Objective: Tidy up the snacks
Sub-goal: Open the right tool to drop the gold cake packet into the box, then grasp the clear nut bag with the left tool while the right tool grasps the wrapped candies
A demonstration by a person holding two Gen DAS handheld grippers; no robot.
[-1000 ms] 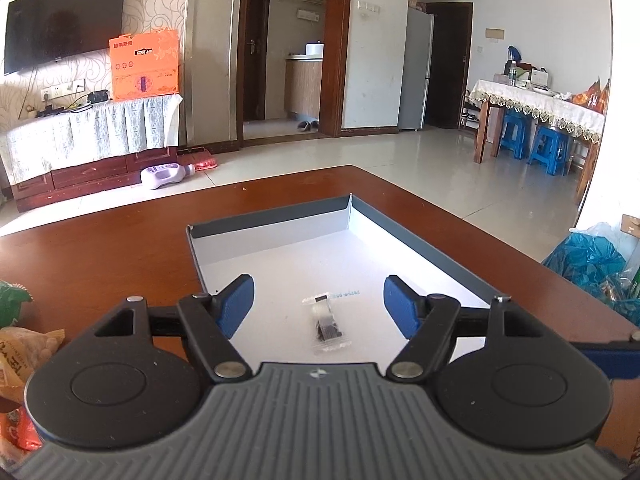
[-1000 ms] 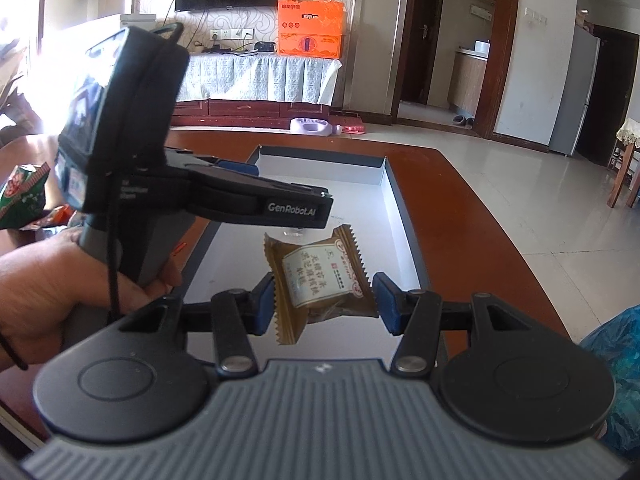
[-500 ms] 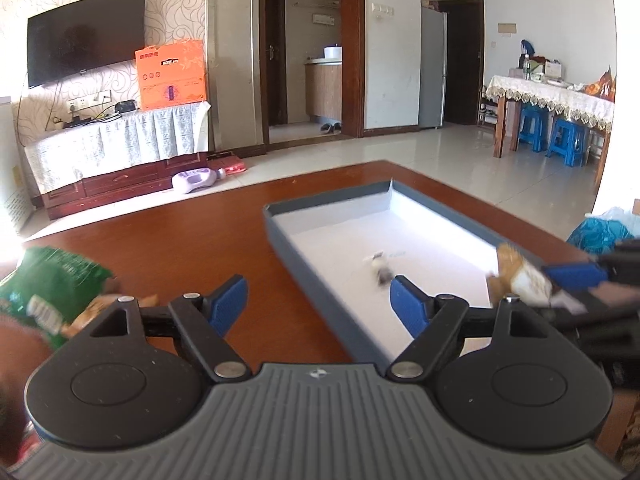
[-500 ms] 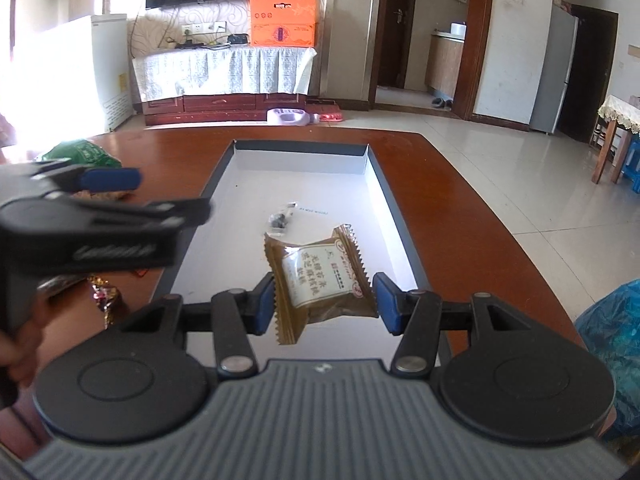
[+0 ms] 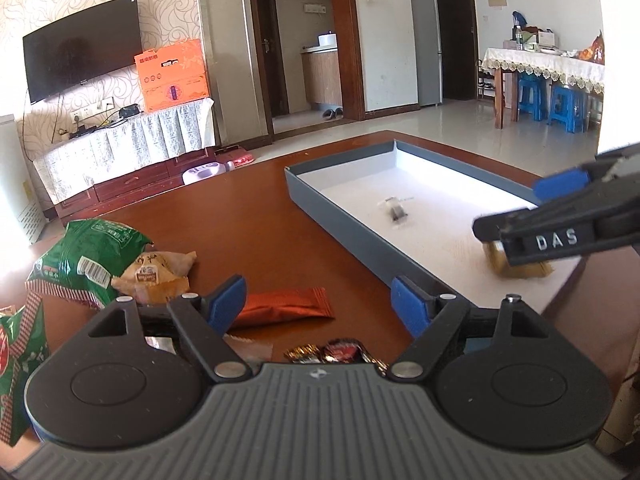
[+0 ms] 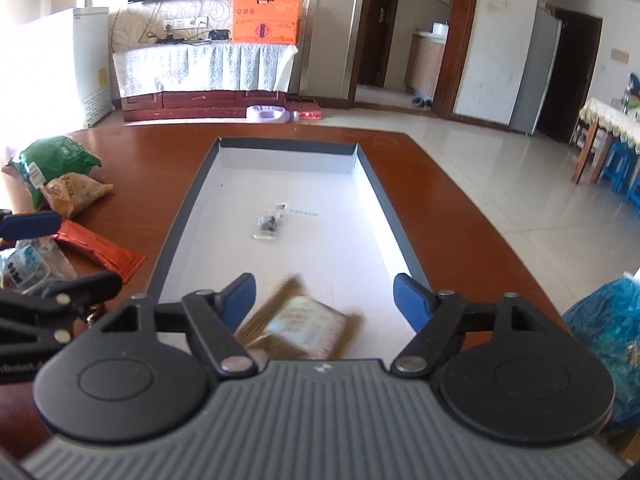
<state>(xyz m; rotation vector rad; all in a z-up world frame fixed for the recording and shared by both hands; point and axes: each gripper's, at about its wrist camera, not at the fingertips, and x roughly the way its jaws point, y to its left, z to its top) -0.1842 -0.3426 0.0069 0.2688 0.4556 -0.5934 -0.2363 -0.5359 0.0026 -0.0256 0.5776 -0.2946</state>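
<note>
A grey tray with a white floor (image 6: pixel 188 216) lies on the brown table. My right gripper (image 6: pixel 324 298) is open over the tray's near end. A brown snack packet (image 6: pixel 304 330), blurred, lies loose on the tray floor below its jaws and shows in the left wrist view (image 5: pixel 520 268). A small clear packet (image 6: pixel 270 222) lies mid-tray. My left gripper (image 5: pixel 320 300) is open and empty above a red-orange snack bar (image 5: pixel 284 308), left of the tray (image 5: pixel 344 232). A green bag (image 5: pixel 88 256) and a tan pastry packet (image 5: pixel 156 274) lie further left.
Small wrapped candies (image 5: pixel 332 354) lie just under the left gripper. Another green bag (image 5: pixel 18 356) sits at the far left edge. A blue plastic bag (image 6: pixel 604 332) sits beside the table on the right. The right gripper's arm (image 5: pixel 560 228) reaches over the tray.
My right gripper has opened and let go of the brown snack packet, which has dropped into the tray. My left gripper has swung left, away from the tray, over the loose snacks.
</note>
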